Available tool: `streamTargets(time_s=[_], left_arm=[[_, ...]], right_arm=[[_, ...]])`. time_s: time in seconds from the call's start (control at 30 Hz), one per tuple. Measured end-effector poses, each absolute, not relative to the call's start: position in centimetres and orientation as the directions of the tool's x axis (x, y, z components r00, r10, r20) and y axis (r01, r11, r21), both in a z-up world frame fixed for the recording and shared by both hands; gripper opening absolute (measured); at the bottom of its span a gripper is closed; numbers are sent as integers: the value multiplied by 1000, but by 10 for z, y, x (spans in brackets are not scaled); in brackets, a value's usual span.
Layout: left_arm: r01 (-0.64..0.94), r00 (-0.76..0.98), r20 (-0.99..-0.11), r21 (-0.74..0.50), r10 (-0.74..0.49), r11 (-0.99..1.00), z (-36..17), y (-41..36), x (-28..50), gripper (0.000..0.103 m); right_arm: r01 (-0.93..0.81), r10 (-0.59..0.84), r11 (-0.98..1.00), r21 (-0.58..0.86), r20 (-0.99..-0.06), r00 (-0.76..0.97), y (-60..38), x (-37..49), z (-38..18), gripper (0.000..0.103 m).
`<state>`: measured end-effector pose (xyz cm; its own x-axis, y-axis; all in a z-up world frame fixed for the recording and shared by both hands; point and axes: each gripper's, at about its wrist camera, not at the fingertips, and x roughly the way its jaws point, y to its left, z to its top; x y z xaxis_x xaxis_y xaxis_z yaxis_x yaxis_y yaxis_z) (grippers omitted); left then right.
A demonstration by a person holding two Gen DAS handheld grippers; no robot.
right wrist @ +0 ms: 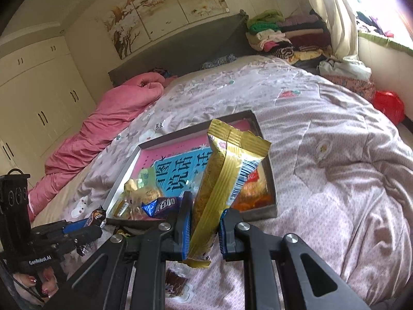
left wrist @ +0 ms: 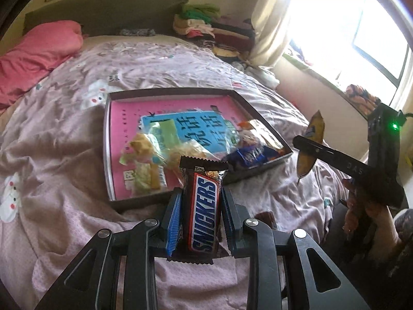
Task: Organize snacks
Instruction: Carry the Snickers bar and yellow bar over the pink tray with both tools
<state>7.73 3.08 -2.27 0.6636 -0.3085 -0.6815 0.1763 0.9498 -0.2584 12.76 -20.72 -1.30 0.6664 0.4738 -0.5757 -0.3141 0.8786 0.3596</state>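
Note:
My left gripper point(left wrist: 200, 201) is shut on a Snickers bar point(left wrist: 204, 204), held upright just in front of the shallow dark box point(left wrist: 107, 139) on the bed. My right gripper point(right wrist: 205, 206) is shut on a gold snack packet point(right wrist: 227, 170), held above the box's near edge point(right wrist: 260, 213). The box has a pink and blue base and holds several wrapped snacks point(left wrist: 152, 155), among them a blue packet point(right wrist: 161, 206) and an orange one point(right wrist: 255, 196). The right gripper with its gold packet point(left wrist: 311, 142) also shows at the right of the left wrist view.
The box lies on a bed with a pale pink quilt point(right wrist: 335, 180). A pink blanket point(left wrist: 38, 51) lies at the left. Folded clothes point(right wrist: 284, 36) are piled by the headboard. A window with a curtain point(left wrist: 335, 25) is at the right. A small brown wrapper point(right wrist: 175, 281) lies on the quilt below my right gripper.

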Motion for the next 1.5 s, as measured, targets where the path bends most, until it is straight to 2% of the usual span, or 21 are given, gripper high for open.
streamTargets(time_s=[0.3, 0.93, 1.5], left_arm=[[103, 732, -642, -229, -230, 968, -8, 37, 86, 30], [30, 743, -647, -226, -172, 974, -12, 40, 106, 30], [-8, 734, -663, -225, -147, 974, -25, 46, 125, 30]], right_arm=[[-304, 449, 890, 340, -541, 711, -210, 137, -4, 18], [-310, 406, 912, 268, -492, 770, -204, 158, 6, 18], [-355, 370, 925, 135, -535, 760, -180, 169, -10, 18]])
